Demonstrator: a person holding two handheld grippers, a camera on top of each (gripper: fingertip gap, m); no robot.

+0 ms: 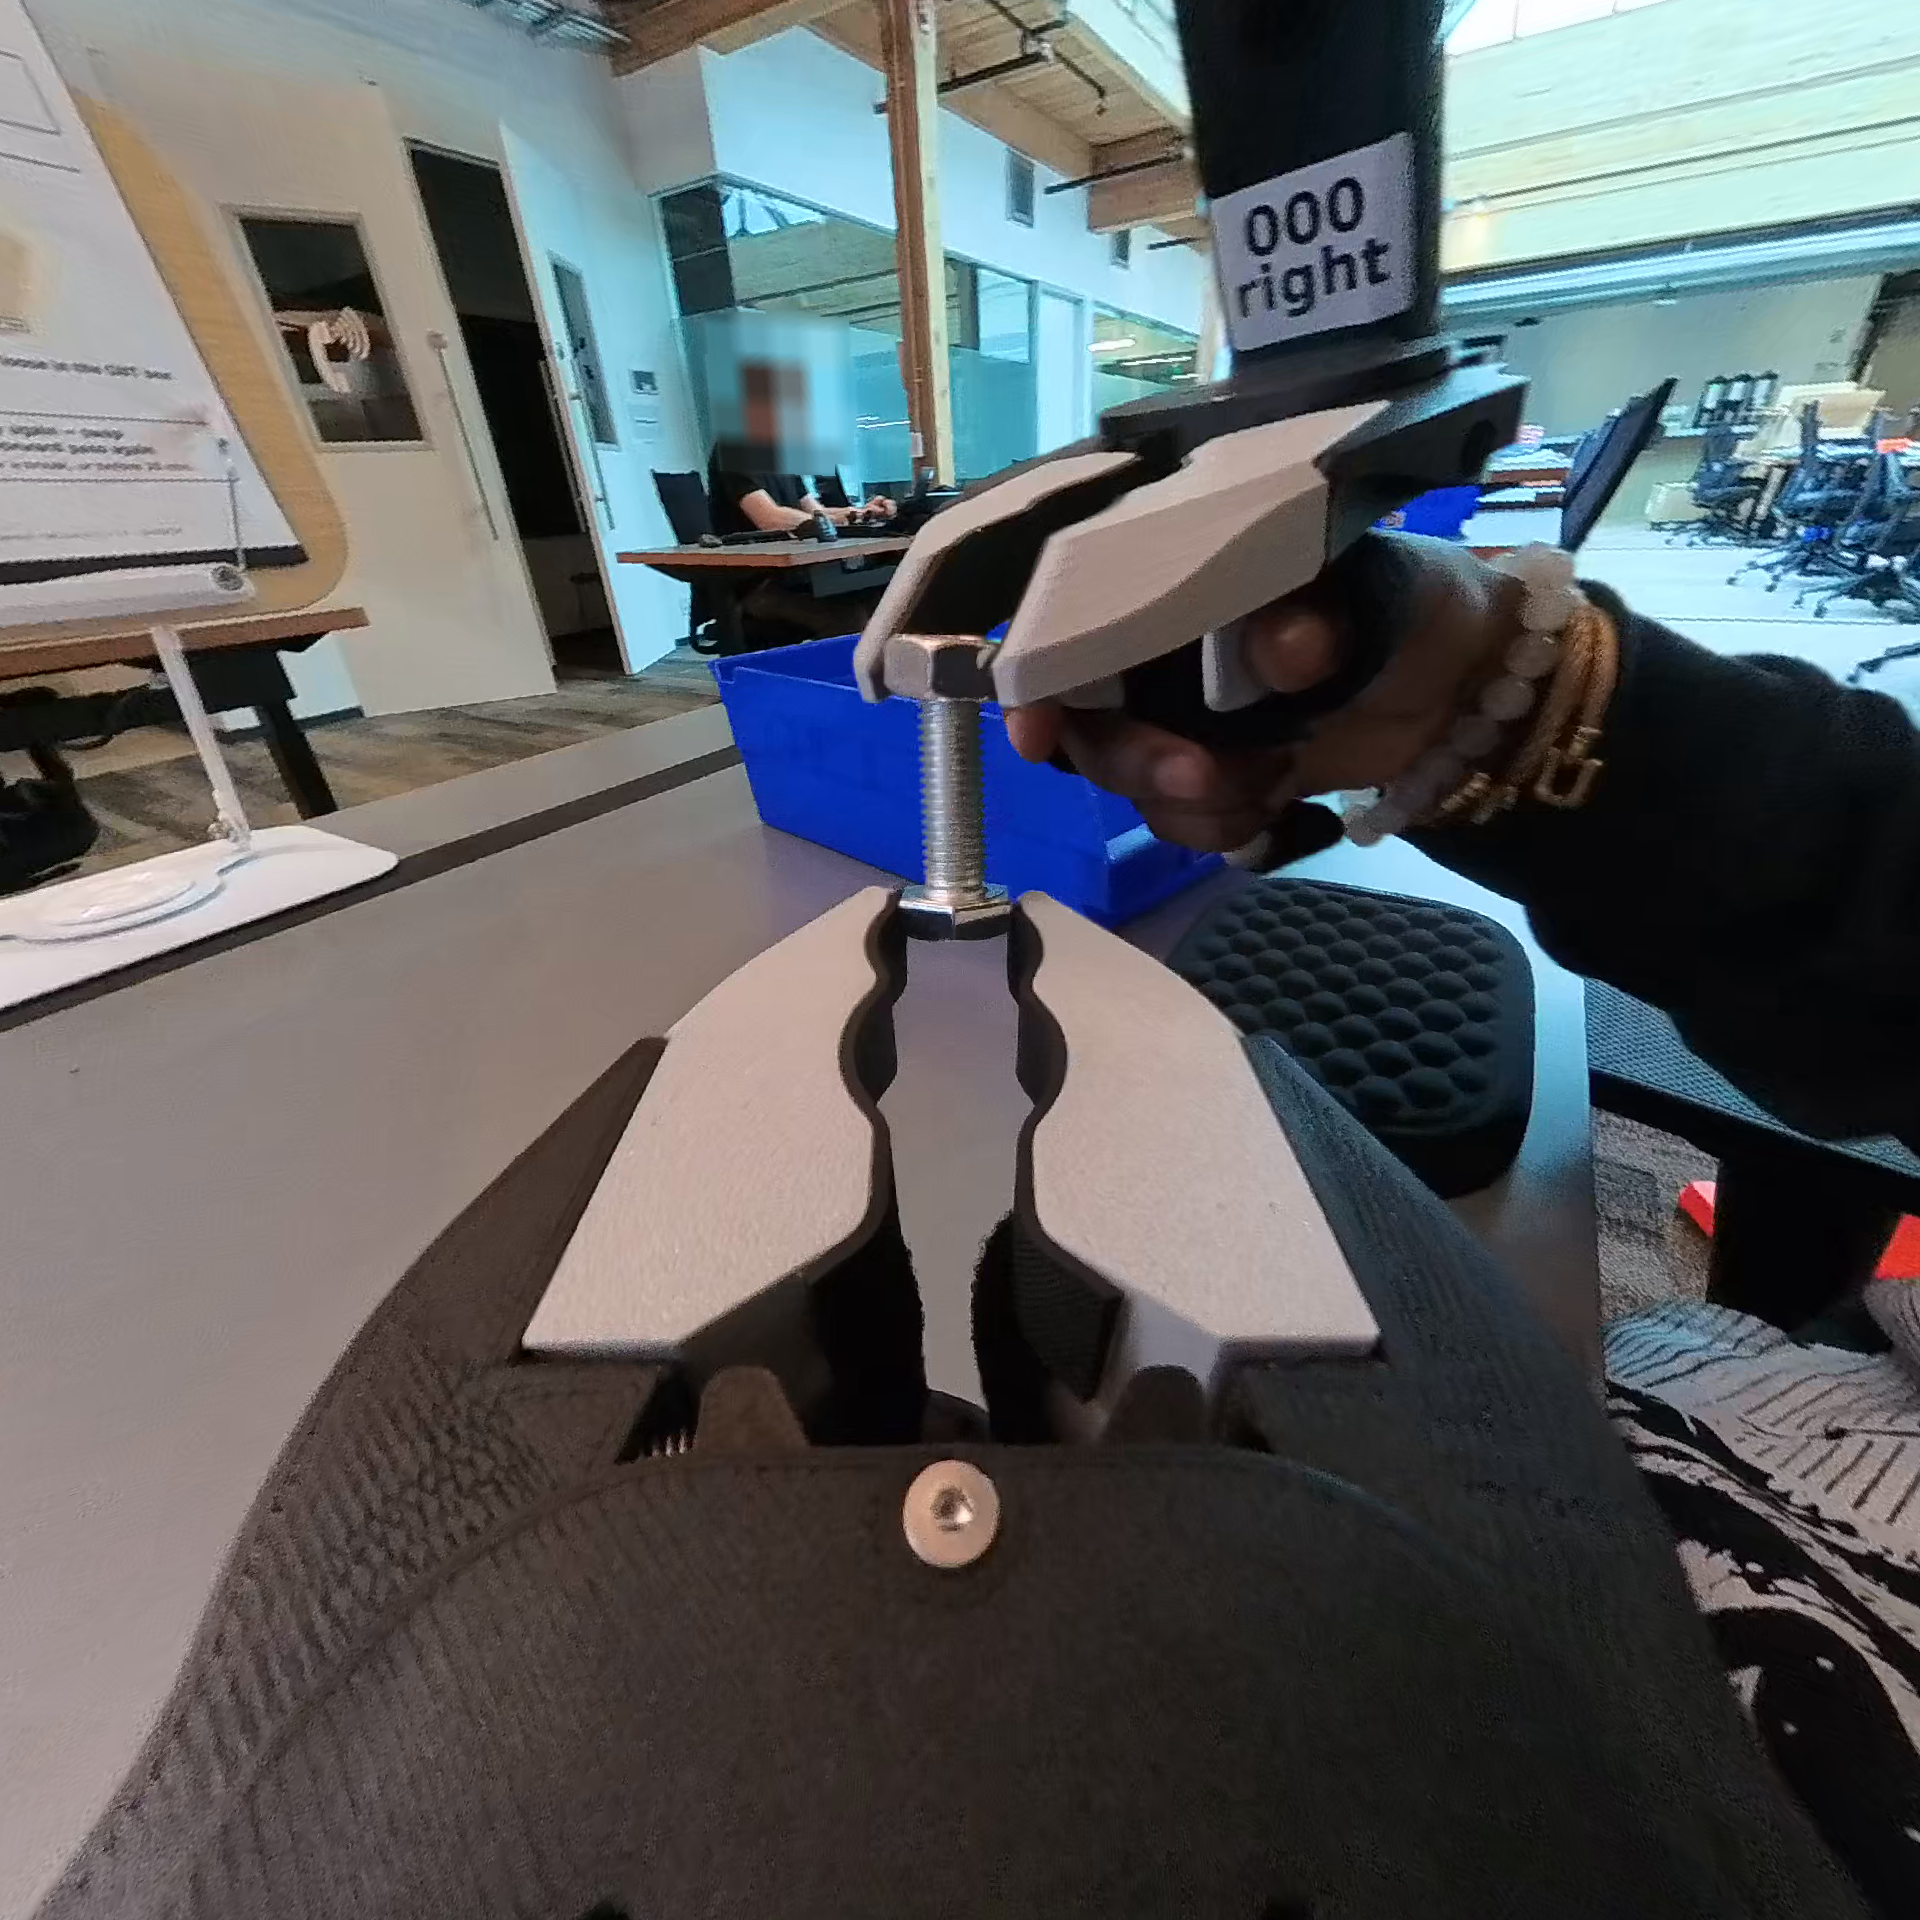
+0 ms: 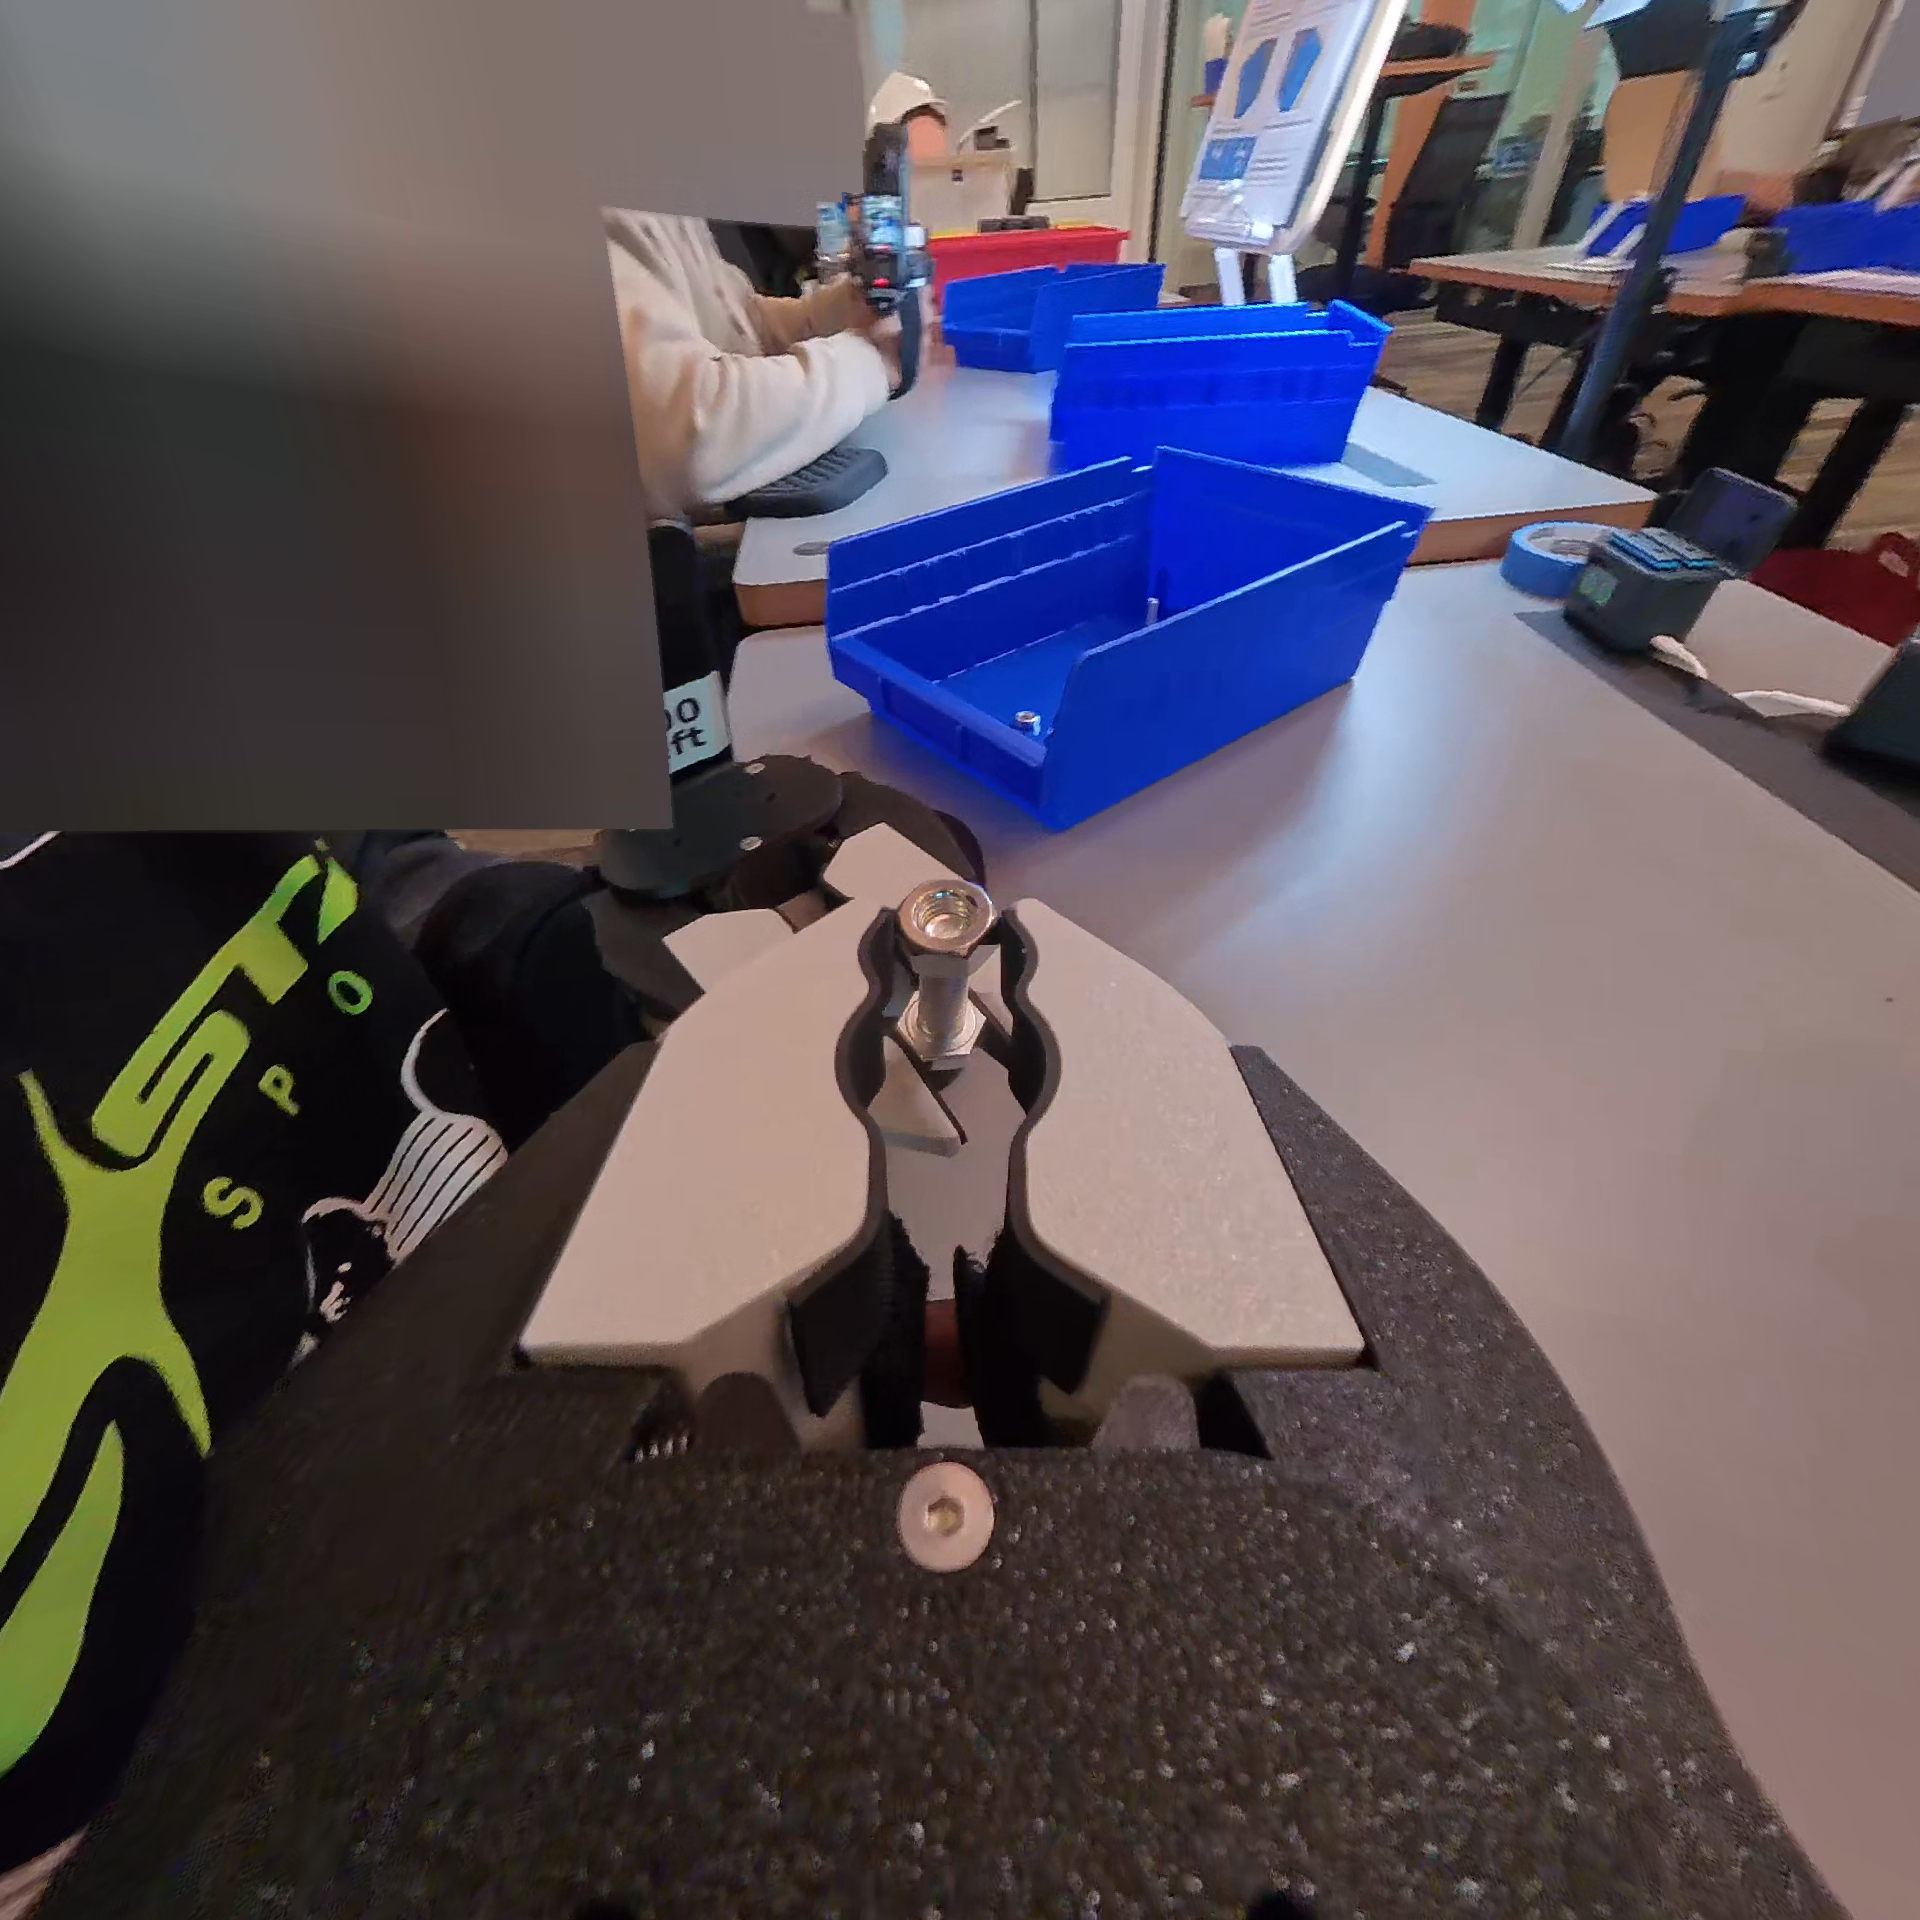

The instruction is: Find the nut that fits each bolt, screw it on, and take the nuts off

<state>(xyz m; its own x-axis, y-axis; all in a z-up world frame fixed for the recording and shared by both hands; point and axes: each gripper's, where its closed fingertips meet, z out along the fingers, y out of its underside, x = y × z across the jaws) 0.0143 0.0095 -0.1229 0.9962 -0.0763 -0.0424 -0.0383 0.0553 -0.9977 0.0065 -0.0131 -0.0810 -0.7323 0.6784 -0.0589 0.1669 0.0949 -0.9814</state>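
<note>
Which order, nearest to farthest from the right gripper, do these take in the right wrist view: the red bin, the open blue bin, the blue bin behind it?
1. Open blue bin: just ahead of the right gripper, slightly to the right.
2. Blue bin behind it: on the next table.
3. Red bin: far back.

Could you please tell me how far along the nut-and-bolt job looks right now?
Done: a silver hex nut is paired with the silver threaded bolt, sitting at its tip. In hand: the right gripper clamps that nut and the left gripper clamps the bolt head. Left: most thread is bare; winding on or nearly off, I cannot tell. Another small nut waits in the blue plastic bin.
</note>
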